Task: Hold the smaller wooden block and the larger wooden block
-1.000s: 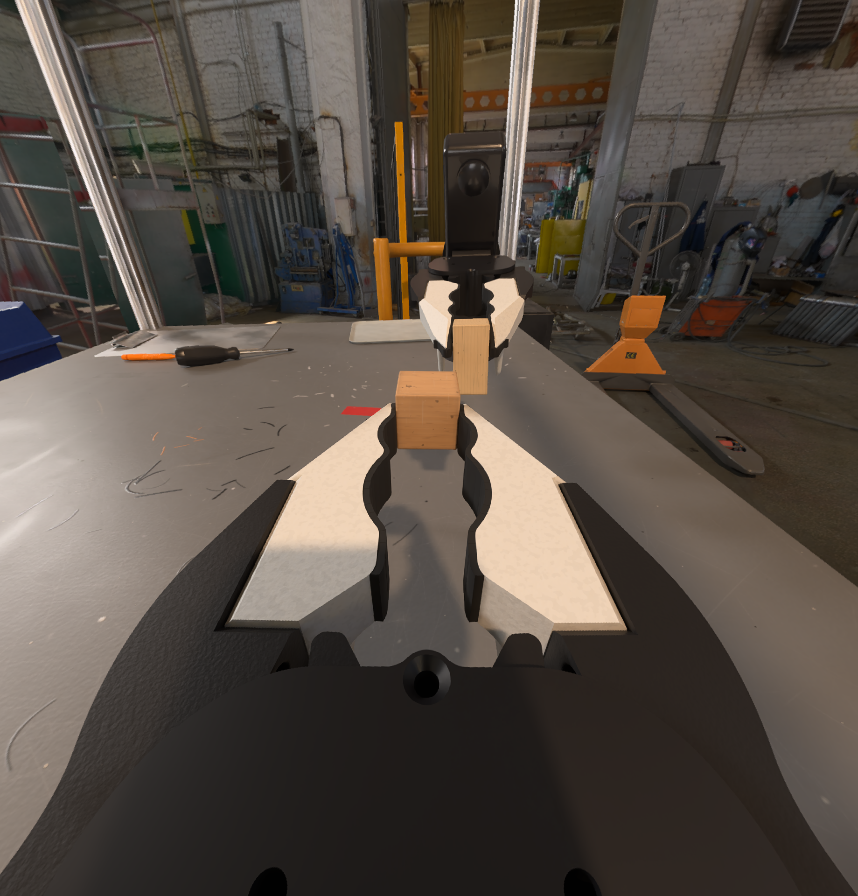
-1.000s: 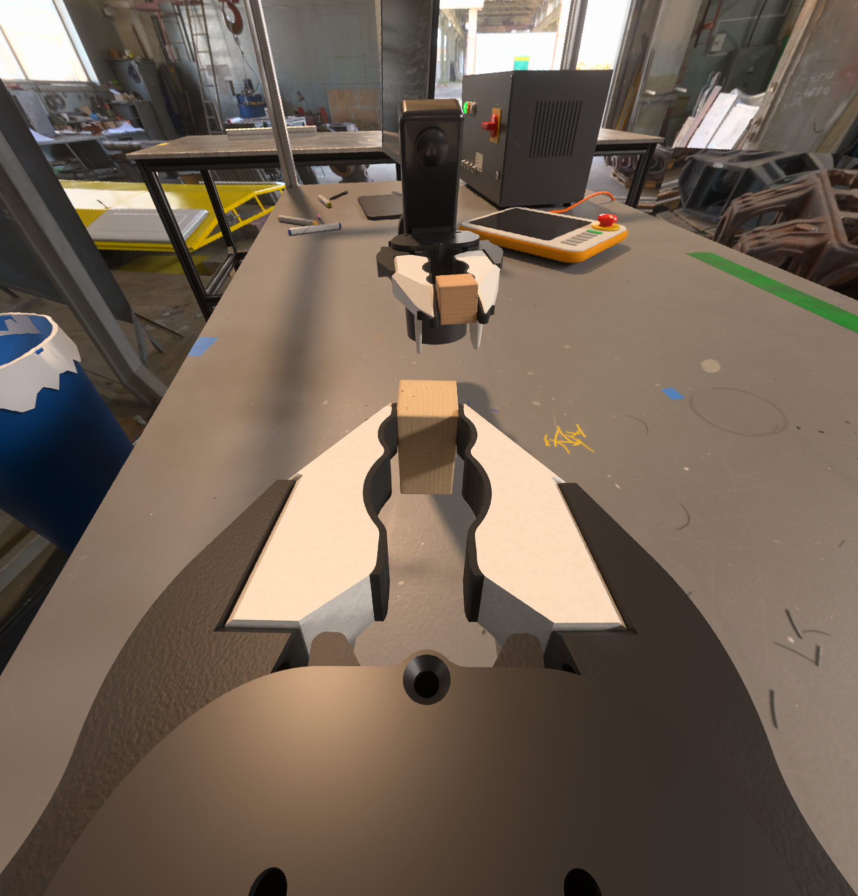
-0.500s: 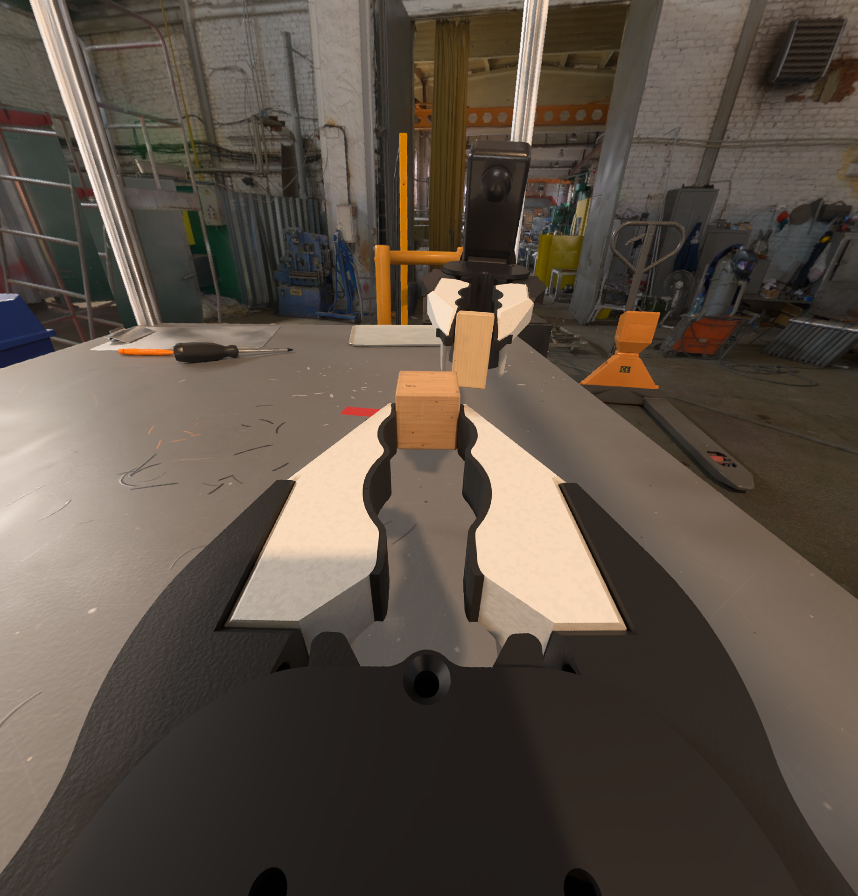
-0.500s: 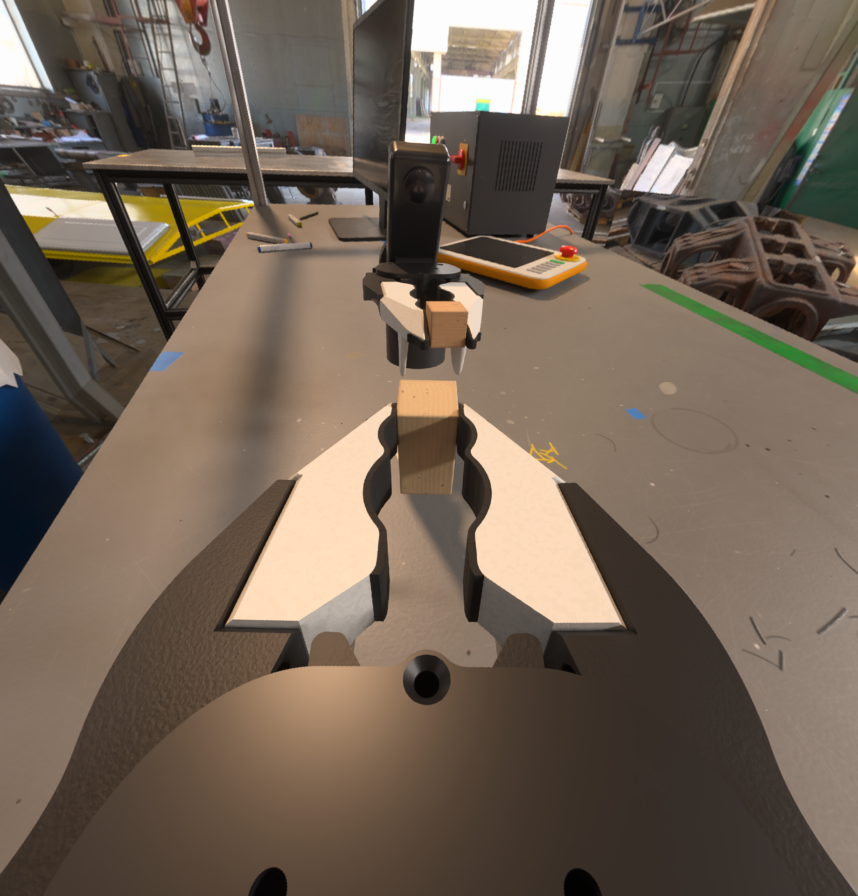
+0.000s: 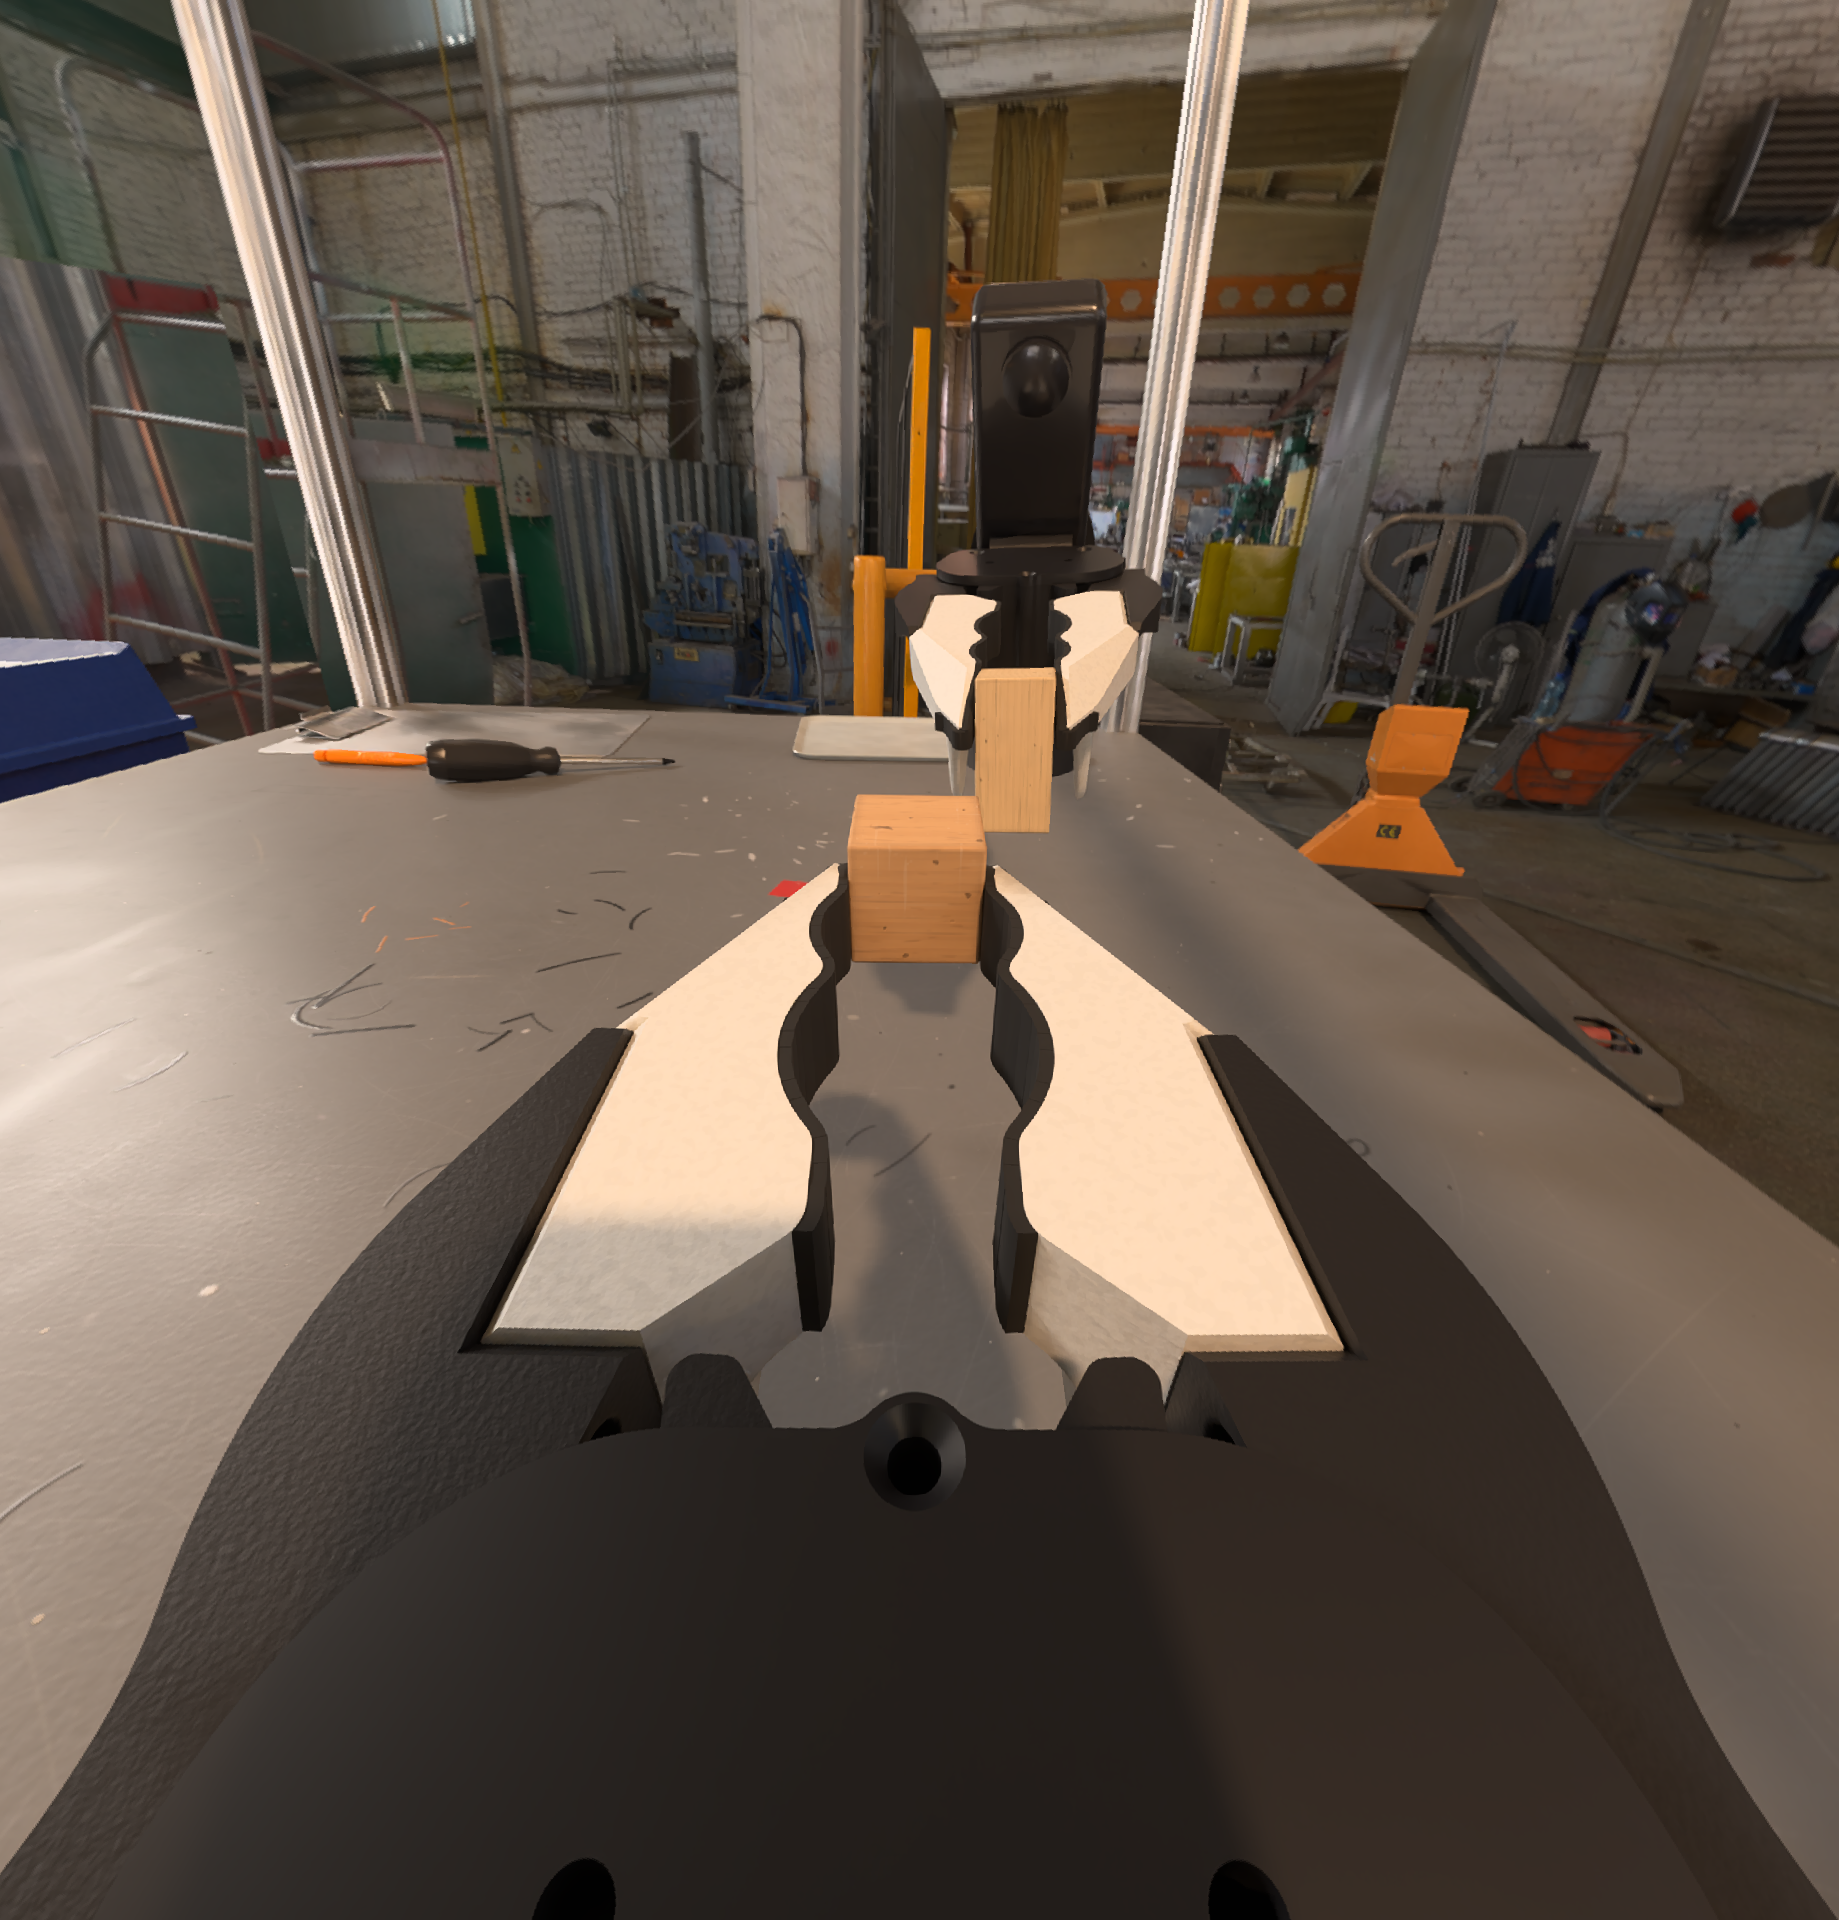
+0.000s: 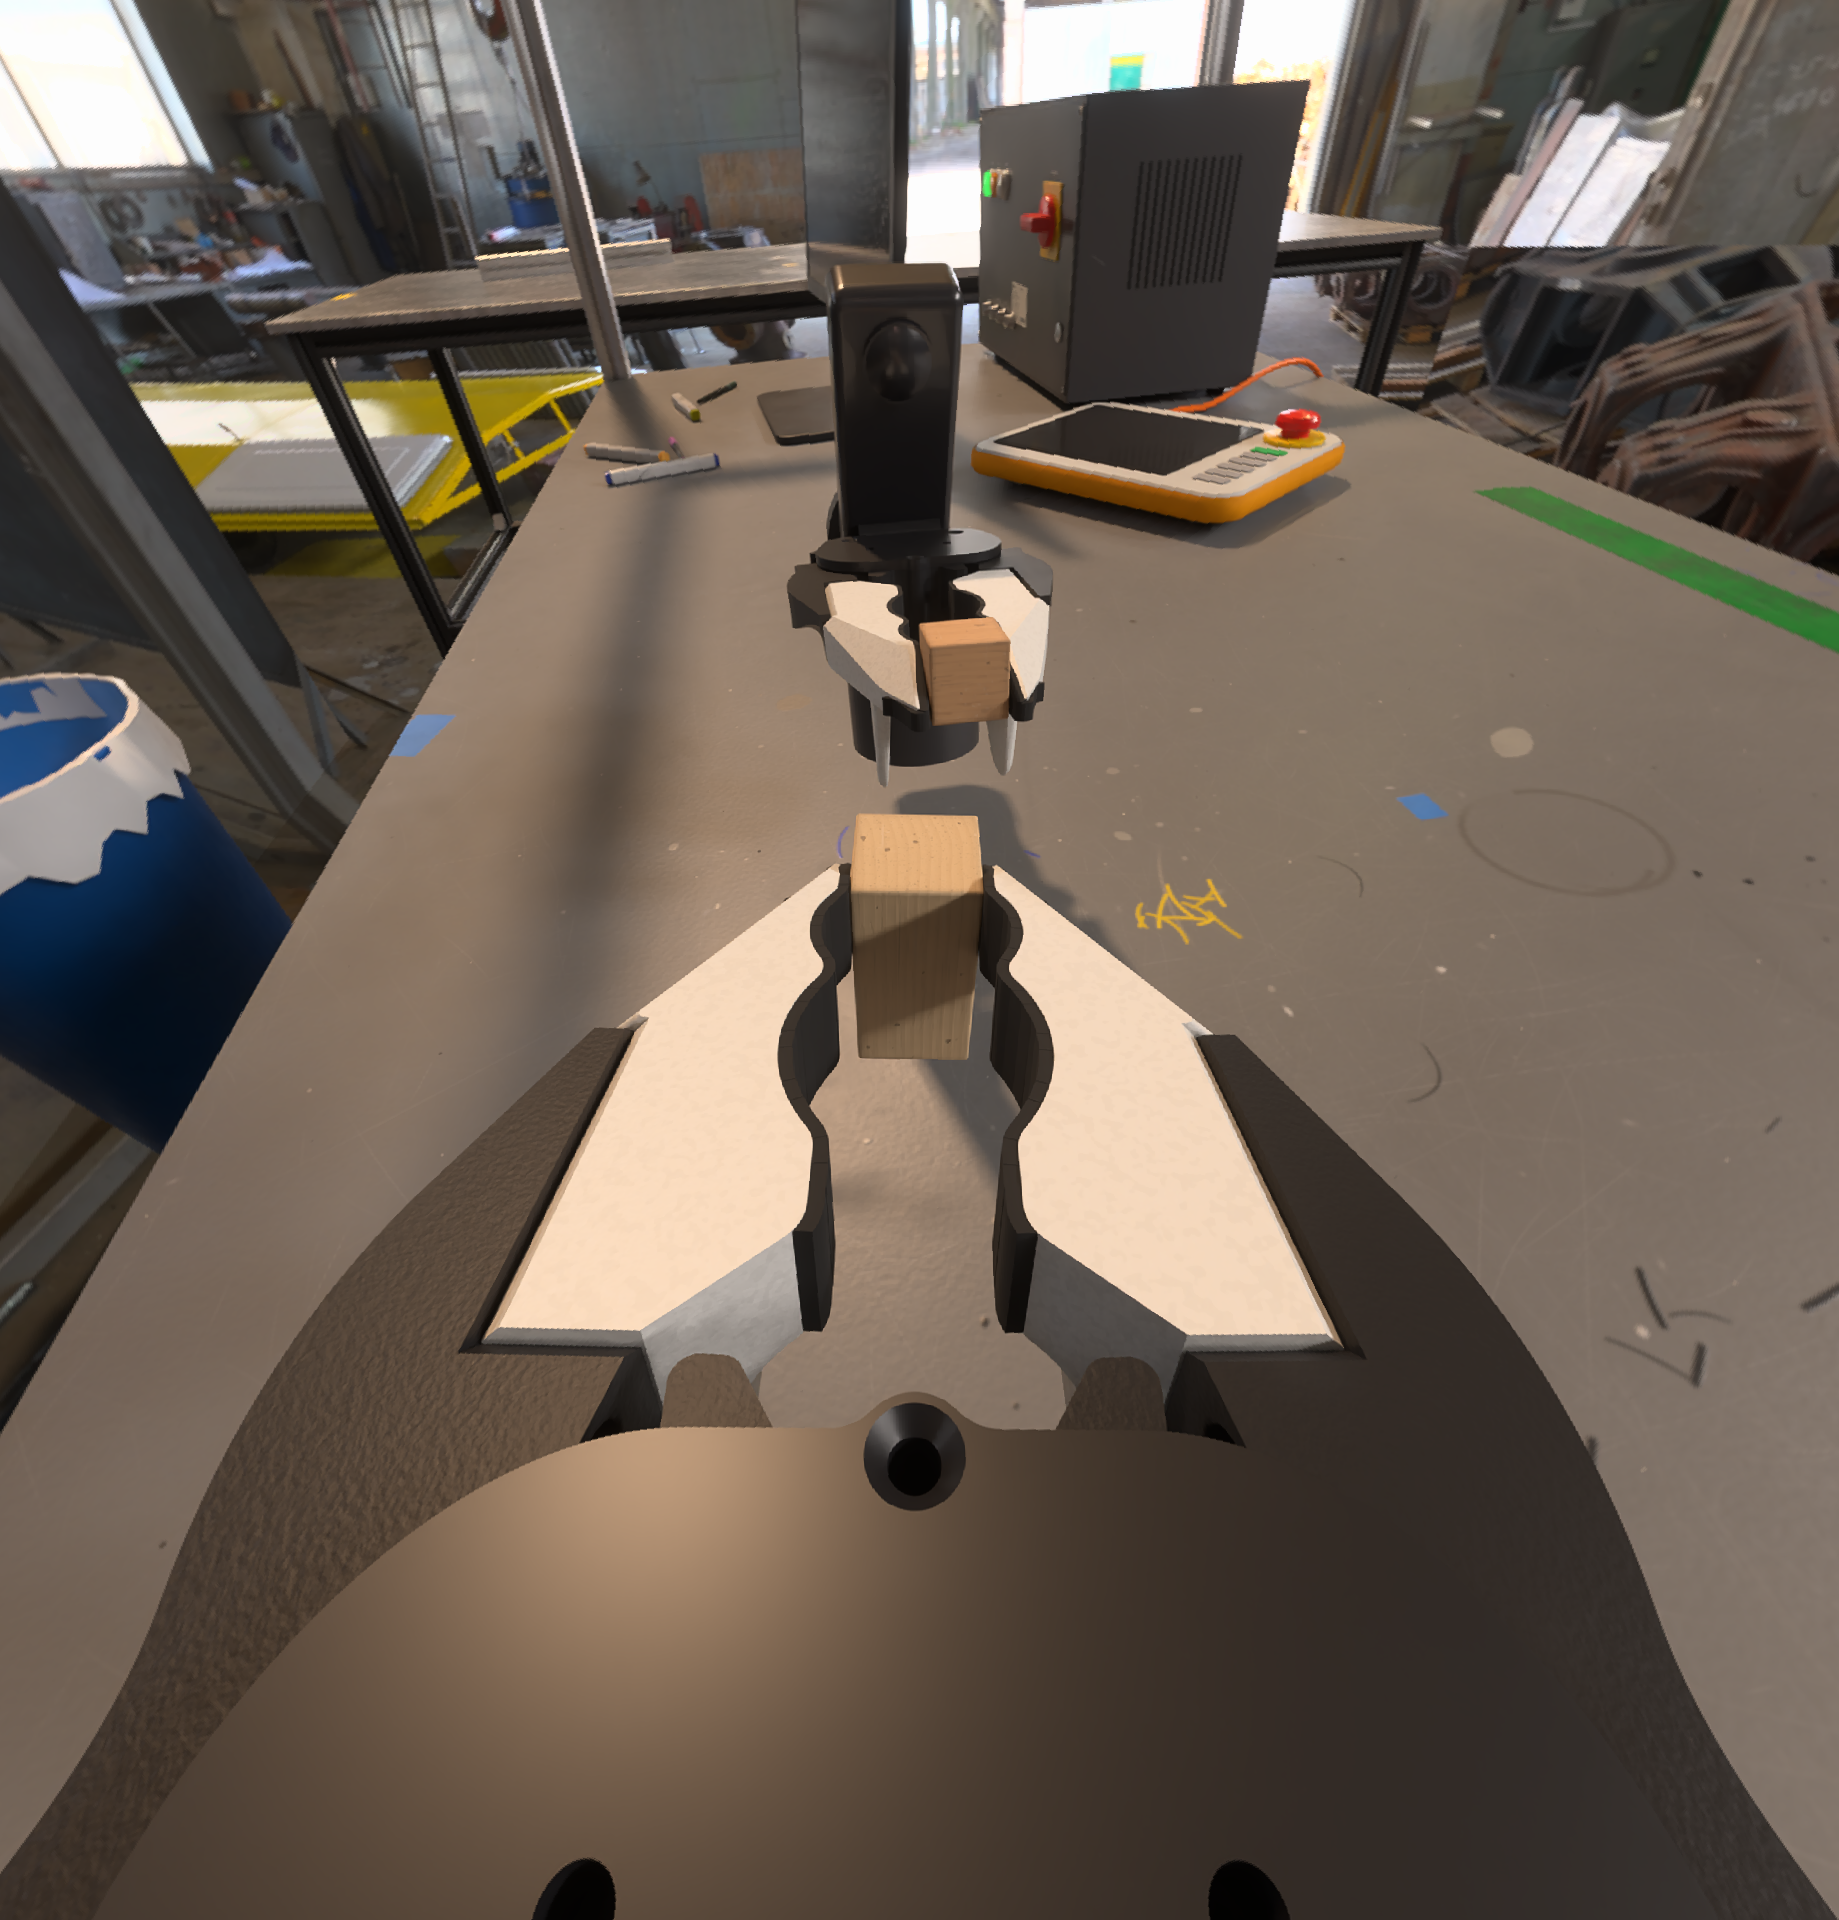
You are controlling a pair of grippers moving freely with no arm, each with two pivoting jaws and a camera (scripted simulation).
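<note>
My left gripper [image 5: 915, 894] is shut on the smaller wooden block [image 5: 915, 878], an orange-brown cube held between its fingertips above the grey table [image 5: 271, 1039]. My right gripper [image 6: 915, 914] is shut on the larger wooden block [image 6: 913, 935], a pale upright oblong, also held off the table. The two grippers face each other. The right gripper and its larger block [image 5: 1014, 764] show just beyond my left one in the left wrist view. The left gripper with the smaller block [image 6: 963, 668] shows ahead in the right wrist view.
A black-handled screwdriver [image 5: 499, 761] and a white tray [image 5: 863, 738] lie at the table's far end in the left wrist view. An orange-rimmed control pendant [image 6: 1154, 462], a dark control box [image 6: 1133, 229], markers [image 6: 655, 462] and a blue barrel [image 6: 63, 883] show in the right wrist view.
Both grippers stay shut on their blocks. The other gripper looks lower and tilted differently in each view than half a second ago; the backgrounds have shifted, so both have moved slightly.
</note>
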